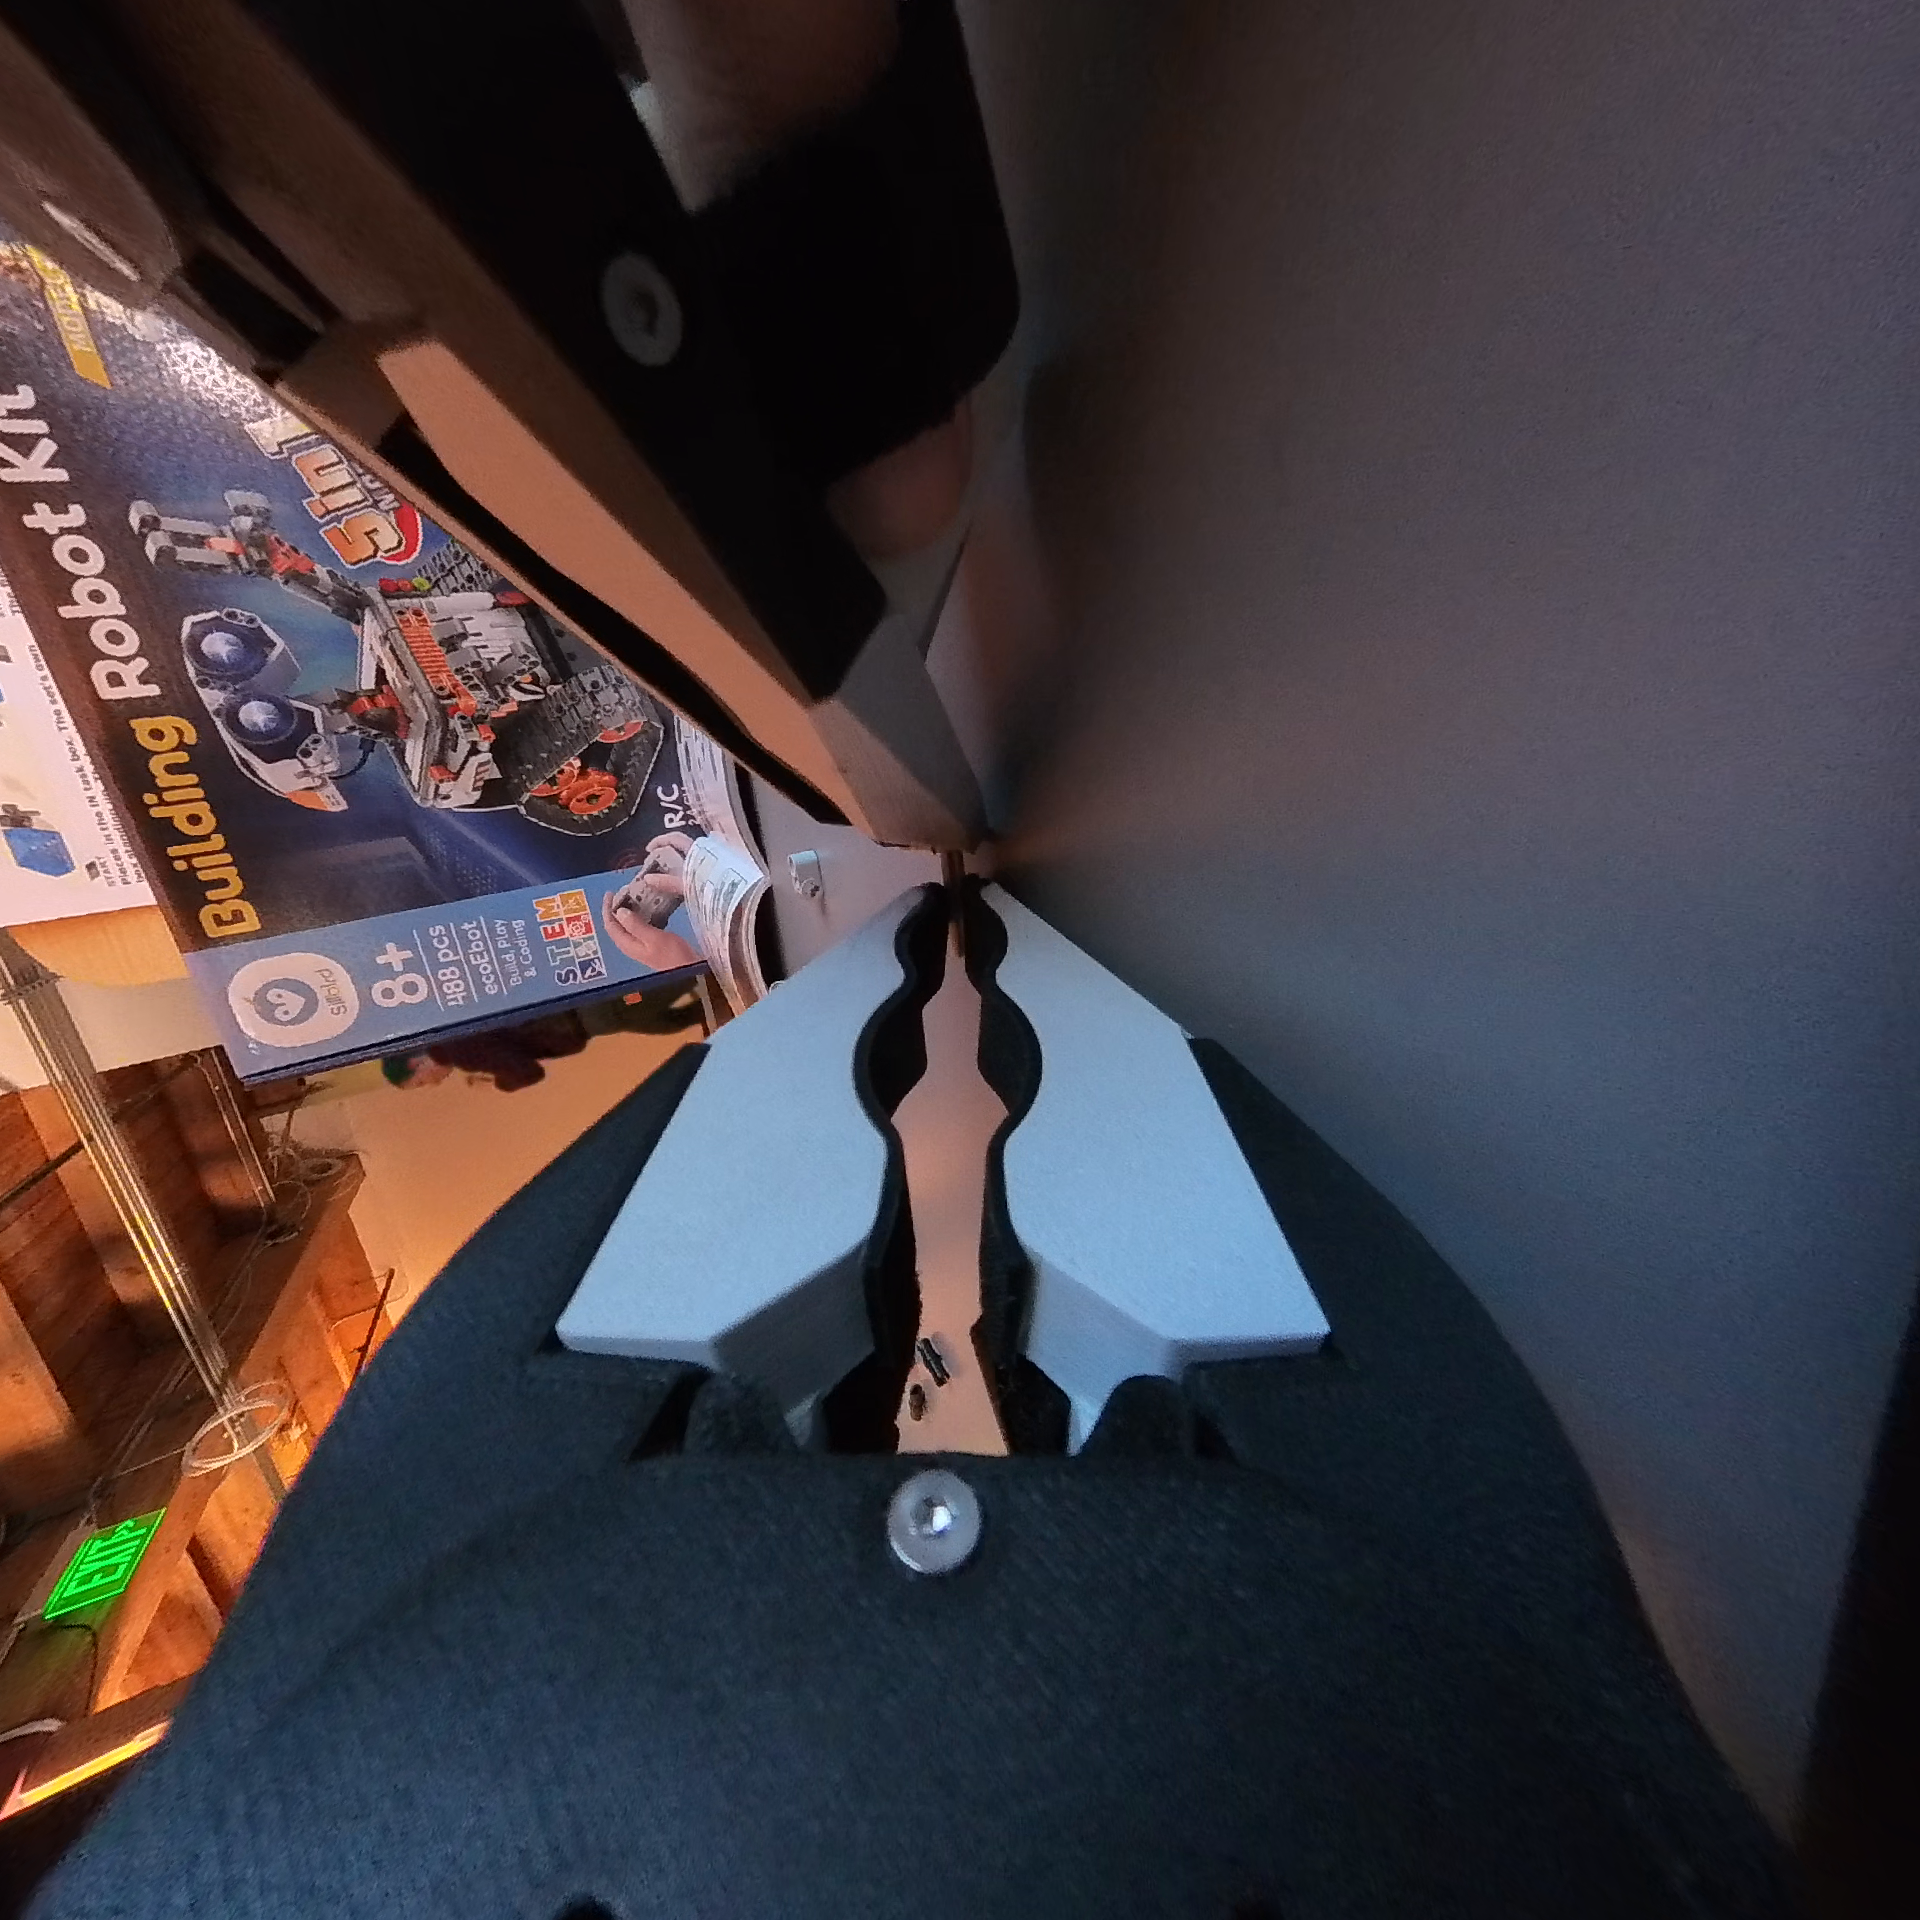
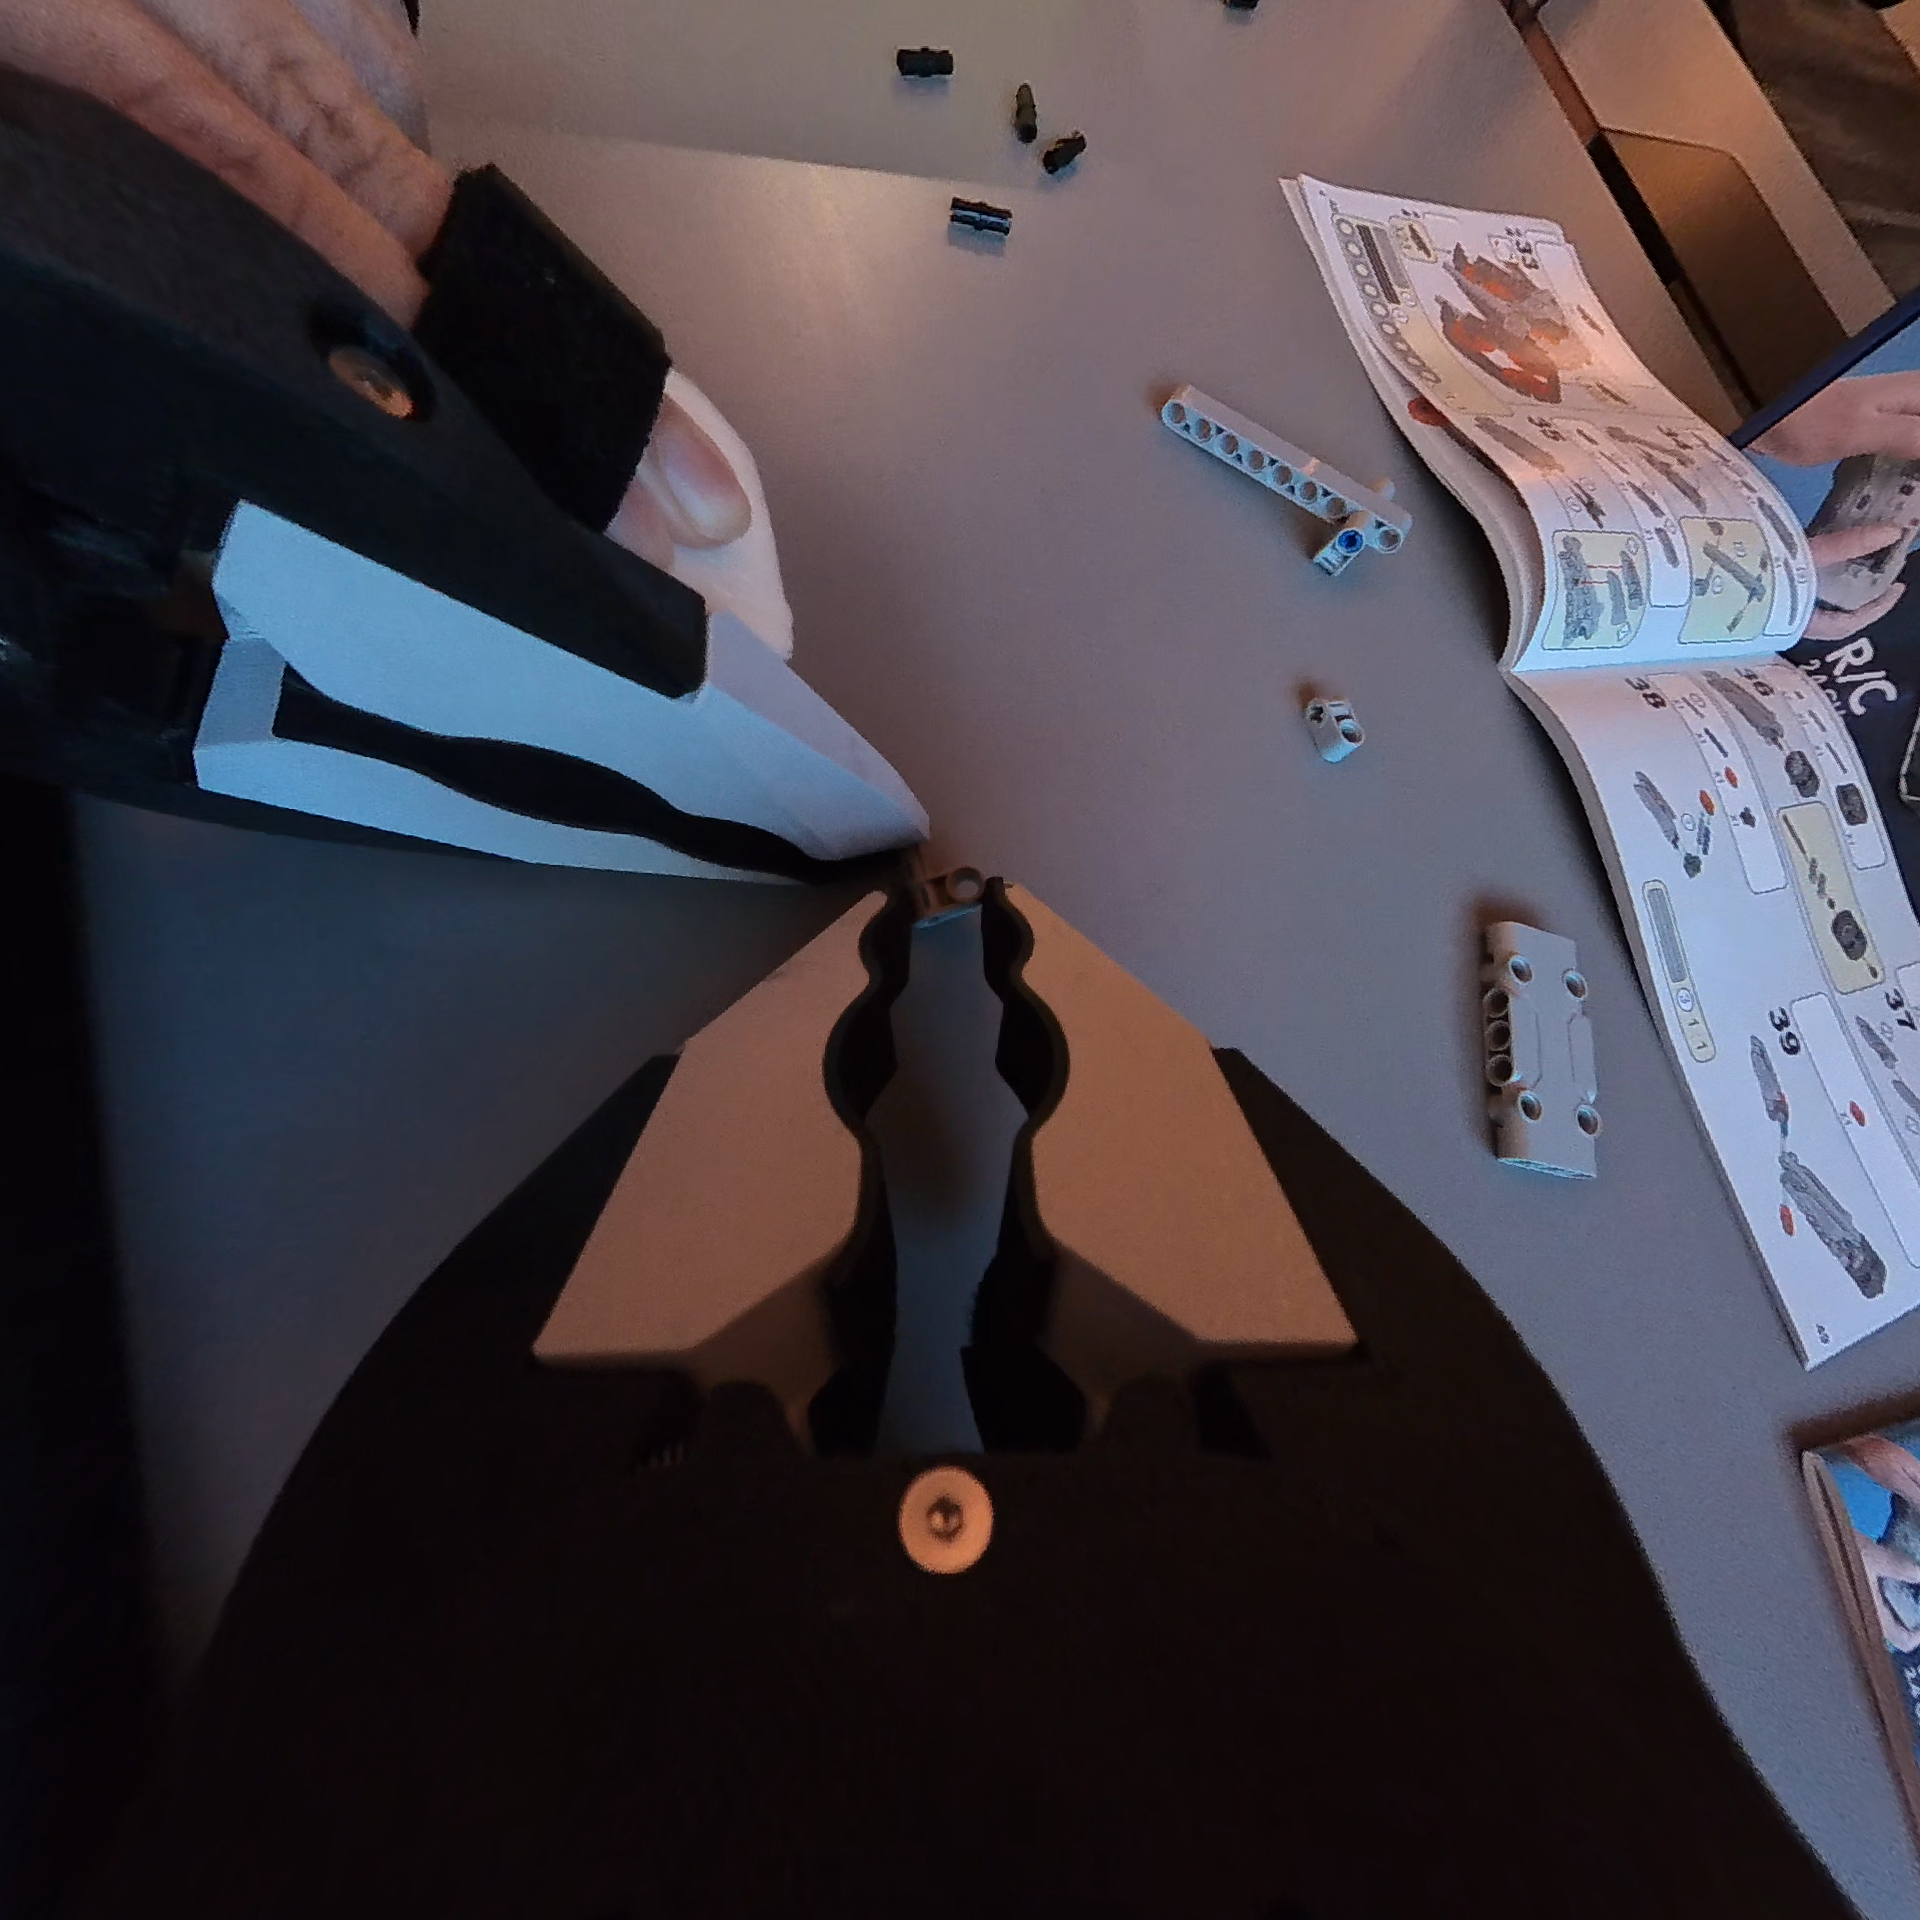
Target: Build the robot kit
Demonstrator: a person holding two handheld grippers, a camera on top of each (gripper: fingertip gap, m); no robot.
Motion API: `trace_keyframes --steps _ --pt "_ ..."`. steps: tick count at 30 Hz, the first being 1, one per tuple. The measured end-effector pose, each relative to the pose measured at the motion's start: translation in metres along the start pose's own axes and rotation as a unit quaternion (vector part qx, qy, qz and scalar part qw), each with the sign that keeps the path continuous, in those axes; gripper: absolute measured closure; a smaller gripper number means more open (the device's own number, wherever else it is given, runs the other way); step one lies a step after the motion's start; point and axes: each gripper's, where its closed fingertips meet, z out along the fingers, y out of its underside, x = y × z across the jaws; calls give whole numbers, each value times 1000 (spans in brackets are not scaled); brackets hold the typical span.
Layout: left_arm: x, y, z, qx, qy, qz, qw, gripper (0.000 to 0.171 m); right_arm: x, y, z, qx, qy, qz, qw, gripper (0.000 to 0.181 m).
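Grey toy connector (image 2: 948, 900) sits pinched at the right gripper (image 2: 951, 902) tips above the table (image 2: 1039, 582), while the left gripper (image 1: 958, 896), clenched on a tiny dark pin (image 1: 954, 868), meets it tip-to-tip from the left.

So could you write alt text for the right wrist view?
The right claw pinches a small grey plastic connector piece above a grey table, meeting the left claw tip to tip. An open white instruction booklet and loose grey parts lie nearby.
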Motion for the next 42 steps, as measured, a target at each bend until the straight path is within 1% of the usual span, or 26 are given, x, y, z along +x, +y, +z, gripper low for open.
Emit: trace_keyframes --steps 20,22,23,24,26,28,31,32,34,35,37,38,39,40,41,42 --pt "1 -1 0 9 16 -23 1000 171 -1 -4 3 5 -1 -28 1000 169" --pt "0 0 2 17 15 -20 1000 170 1 -3 3 0 -5 -31 999 168" --pt "0 0 2 28 18 -32 999 170 1 -3 3 -2 -9 -24 1000 168" --pt "-2 1 2 40 25 -59 997 169 2 -4 2 2 -13 -15 1000 167" --pt "-12 7 -2 47 38 -151 987 163 8 -6 -4 13 -5 7 1000 167" --pt "-25 18 -4 49 43 -238 969 150 15 -4 -8 24 -4 40 999 167" --pt "-36 25 -6 72 57 -329 940 145 17 -10 -13 61 -42 134 988 167" --pt "-39 23 -7 86 63 -351 930 147 19 -13 -15 73 -52 160 983 167" --pt "-41 15 -12 121 85 -390 909 164 22 -18 -20 94 -61 182 977 167" --pt "-43 11 -15 142 98 -416 893 171 23 -19 -22 102 -62 179 977 168" --pt "-47 7 -20 172 131 -470 856 169 20 -23 -27 121 -67 152 979 167" --pt "-48 7 -21 185 152 -496 835 162 19 -23 -28 122 -62 138 981 167" --pt "-48 5 -22 201 177 -520 811 150 17 -26 -31 130 -64 122 982 167" --pt "-49 3 -23 216 205 -546 783 139 16 -30 -33 142 -61 111 982 167" --pt "-49 0 -25 232 239 -571 750 136 16 -32 -33 145 -60 105 982 167" --pt "-50 -5 -30 256 279 -594 710 142 14 -34 -34 146 -60 97 983 167"
